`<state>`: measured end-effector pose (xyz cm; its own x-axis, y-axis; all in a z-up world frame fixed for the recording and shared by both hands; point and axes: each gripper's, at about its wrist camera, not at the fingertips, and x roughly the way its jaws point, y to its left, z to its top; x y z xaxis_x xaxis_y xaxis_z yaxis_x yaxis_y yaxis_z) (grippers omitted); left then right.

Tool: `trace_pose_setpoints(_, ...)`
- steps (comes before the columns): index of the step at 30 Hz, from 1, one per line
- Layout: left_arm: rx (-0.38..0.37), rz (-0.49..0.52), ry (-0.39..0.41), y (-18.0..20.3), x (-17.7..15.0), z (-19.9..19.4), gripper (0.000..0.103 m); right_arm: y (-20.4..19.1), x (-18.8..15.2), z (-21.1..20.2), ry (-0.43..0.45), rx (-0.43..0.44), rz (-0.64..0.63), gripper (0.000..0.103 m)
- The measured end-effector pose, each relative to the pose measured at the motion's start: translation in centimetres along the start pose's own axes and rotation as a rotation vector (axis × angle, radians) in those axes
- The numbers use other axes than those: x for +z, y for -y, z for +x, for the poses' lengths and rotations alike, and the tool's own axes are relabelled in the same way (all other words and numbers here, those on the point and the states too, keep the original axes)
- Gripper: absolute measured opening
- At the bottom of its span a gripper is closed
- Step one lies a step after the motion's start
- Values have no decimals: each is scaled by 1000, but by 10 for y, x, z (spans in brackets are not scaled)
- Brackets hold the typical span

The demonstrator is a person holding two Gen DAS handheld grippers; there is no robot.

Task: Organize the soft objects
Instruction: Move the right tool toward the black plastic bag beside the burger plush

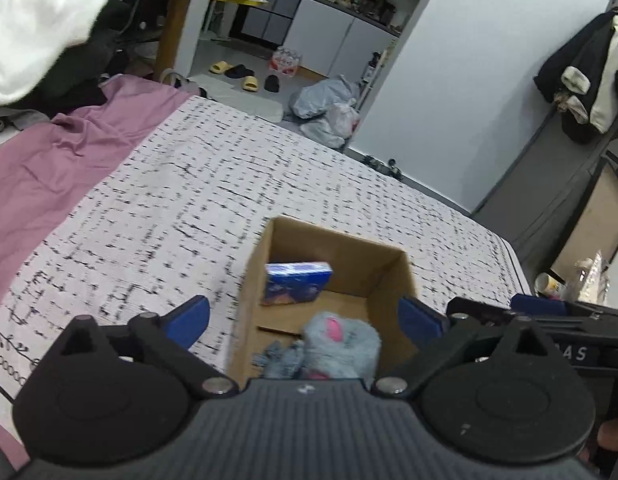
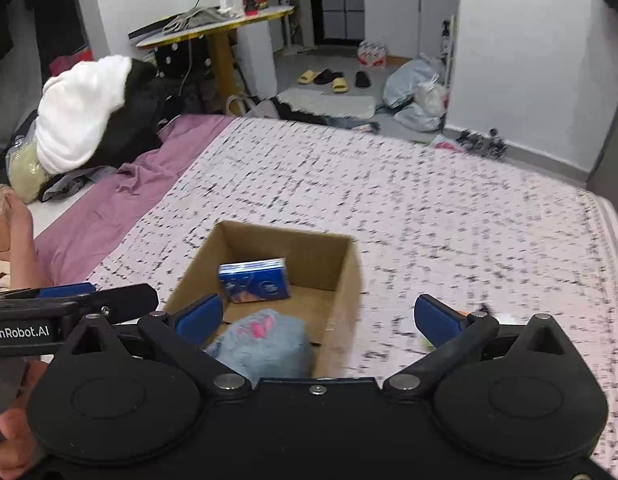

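Down in the cardboard box sits the fuzzy grey-blue plush, a rounded tuft of long pile with a bright pink patch on top, lying against the near end of the box floor, with a scrap of darker grey knit just beside it at 9 o'clock. Toward 12 o'clock from the plush, leaning against the far left inner wall, is a glossy blue tissue pack, flat-sided and rectangular (its print is too blurred to read). The box itself is plain brown corrugated board, open-topped, walls upright and square, resting on a bedspread of pale fabric covered in a broken black dash-grid. The left gripper hangs over the near end of the box with its blue-padded fingers spread wide, one pad out over the bedspread and the other at the box's right wall, nothing between them. In the right wrist view the right gripper is likewise splayed apart and holding nothing, its left pad above the box's near left corner and its right pad out over the bedspread, with the plush below and the blue pack at 12 o'clock from it. Further out, a smooth mauve sheet lies rumpled along the bedspread's 9 o'clock edge, and at 10 o'clock a fluffy white bundle is heaped against black clothing. Beyond the bed, a round yellow-rimmed table stands at 11 o'clock, yellow and black slippers lie on the grey floor at 12, and crinkled plastic bags slump by the white wall at 1.
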<state>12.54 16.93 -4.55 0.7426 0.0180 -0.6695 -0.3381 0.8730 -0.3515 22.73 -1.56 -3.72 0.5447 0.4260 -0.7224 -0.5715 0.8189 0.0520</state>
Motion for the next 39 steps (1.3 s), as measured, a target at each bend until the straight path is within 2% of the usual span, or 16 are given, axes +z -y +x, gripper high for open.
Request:
trace_pose_setpoints(8,10,45,31,35,-5,-7,100,41,-12,-32,55,6,46,103)
trace_pose_setpoints(16,-18,16,64,59,-8,-13,100,90,-32,-53,91,-40,147,103)
trace_pose_setpoints(22,-25,30,93,82,-13,-16,100,126,-48,-66,115,-20,224,103)
trace_pose_setpoints(27,-38,15,76,100,-16,-12,100,144,-62,-75,160,-16,240,103)
trace_pose_setpoints(29,-53,34,57,110,-18,-9,100,151,-67,-76,159,-19,251,103)
trace_pose_setpoints(35,-44,178,38,146,-29,0,100,173,-82,-71,141,0,295,103)
trace_pose_setpoints(39,-49,207,-7,161,-36,15,100,187,-95,-71,173,10,319,103)
